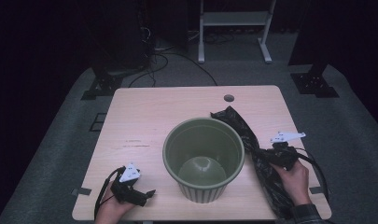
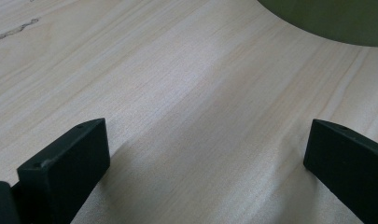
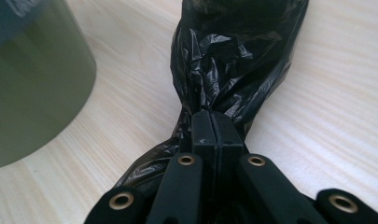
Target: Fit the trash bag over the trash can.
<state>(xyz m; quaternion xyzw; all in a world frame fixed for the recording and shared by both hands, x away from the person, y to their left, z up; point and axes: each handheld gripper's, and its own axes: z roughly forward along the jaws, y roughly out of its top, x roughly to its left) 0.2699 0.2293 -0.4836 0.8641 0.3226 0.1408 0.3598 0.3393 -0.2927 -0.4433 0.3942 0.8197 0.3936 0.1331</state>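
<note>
Black crinkled plastic of a bin bag (image 1: 252,144) is being pinched by the right gripper (image 1: 269,154), whose jaws are being pressed fully together on a gathered neck of the film, as the right gripper view (image 3: 224,70) is showing. The bag is being stretched along the right side of the pale wooden tabletop (image 1: 144,121), just beside the round olive-green ribbed plastic bin (image 1: 204,158) that is being left upright at the middle. The left gripper (image 1: 147,192) is being held low over the near left corner, its jaws being kept wide apart with bare wood between them (image 2: 205,154).
</note>
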